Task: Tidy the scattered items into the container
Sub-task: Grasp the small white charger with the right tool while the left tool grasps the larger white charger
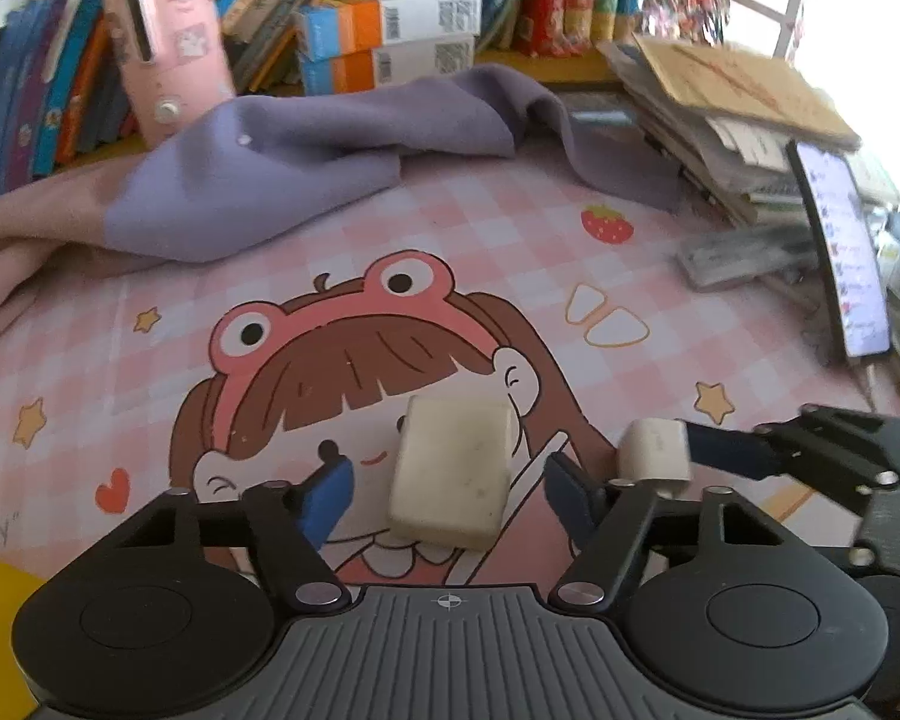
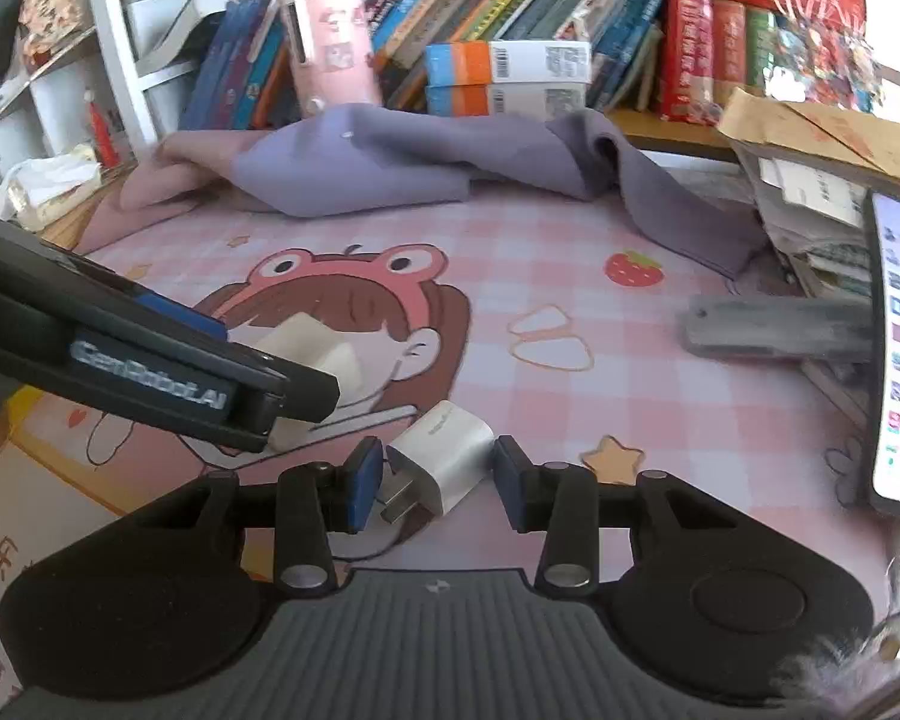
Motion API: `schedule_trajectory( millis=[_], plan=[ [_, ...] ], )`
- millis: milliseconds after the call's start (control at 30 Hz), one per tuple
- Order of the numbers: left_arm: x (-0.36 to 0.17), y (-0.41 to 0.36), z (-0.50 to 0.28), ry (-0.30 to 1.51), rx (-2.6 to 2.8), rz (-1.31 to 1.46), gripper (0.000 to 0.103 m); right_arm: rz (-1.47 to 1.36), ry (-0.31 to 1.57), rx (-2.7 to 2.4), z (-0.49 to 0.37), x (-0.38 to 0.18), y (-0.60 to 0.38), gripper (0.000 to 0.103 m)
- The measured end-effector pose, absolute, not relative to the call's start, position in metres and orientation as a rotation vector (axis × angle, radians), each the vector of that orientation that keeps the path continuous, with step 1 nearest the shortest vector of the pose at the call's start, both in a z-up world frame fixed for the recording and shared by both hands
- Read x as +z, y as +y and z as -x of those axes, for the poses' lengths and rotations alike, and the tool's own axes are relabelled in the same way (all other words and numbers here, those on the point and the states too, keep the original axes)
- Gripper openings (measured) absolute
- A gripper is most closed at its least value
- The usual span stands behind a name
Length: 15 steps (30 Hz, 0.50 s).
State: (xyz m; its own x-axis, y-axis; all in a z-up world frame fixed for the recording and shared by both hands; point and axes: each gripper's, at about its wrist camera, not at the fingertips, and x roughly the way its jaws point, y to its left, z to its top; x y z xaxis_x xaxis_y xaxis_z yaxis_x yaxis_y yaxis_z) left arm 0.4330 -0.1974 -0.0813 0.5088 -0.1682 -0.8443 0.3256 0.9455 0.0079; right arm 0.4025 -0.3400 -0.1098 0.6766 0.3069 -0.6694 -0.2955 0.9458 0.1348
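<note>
Pink checked mat (image 1: pixel 480 228), off-white eraser (image 1: pixel 456 474), white charger (image 2: pixel 444 456), lilac cloth (image 1: pixel 282 180)

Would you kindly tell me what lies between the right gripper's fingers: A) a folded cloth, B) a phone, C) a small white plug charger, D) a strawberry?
C: in the right wrist view the white plug charger, prongs showing, lies on the mat between the right gripper fingers.

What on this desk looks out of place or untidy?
A white charger plug lies on its side on the pink mat, prongs sideways, and a crumpled purple cloth is heaped at the back.
</note>
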Motion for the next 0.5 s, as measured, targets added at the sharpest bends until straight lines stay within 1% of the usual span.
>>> schedule_trajectory(
  millis=[100,133,167,200,367,500],
  plan=[
    [-0.087,-0.204,-0.436,0.997,-0.290,-0.206,0.064,-0.006,0.755,0.339,-0.400,-0.111,-0.341,0.039],
    [-0.088,-0.205,-0.437,0.999,-0.289,-0.212,0.060,-0.001,0.753,0.340,-0.400,-0.111,-0.341,0.039],
    [-0.090,-0.206,-0.438,1.005,-0.287,-0.217,0.053,0.001,0.752,0.341,-0.399,-0.111,-0.341,0.039],
    [-0.092,-0.206,-0.439,1.011,-0.288,-0.221,0.050,-0.003,0.750,0.340,-0.400,-0.111,-0.341,0.039],
    [-0.092,-0.204,-0.434,0.988,-0.302,-0.239,0.038,-0.001,0.742,0.340,-0.401,-0.112,-0.340,0.039],
    [-0.084,-0.199,-0.425,0.982,-0.295,-0.218,0.036,-0.008,0.743,0.341,-0.399,-0.110,-0.340,0.038]
  ],
)
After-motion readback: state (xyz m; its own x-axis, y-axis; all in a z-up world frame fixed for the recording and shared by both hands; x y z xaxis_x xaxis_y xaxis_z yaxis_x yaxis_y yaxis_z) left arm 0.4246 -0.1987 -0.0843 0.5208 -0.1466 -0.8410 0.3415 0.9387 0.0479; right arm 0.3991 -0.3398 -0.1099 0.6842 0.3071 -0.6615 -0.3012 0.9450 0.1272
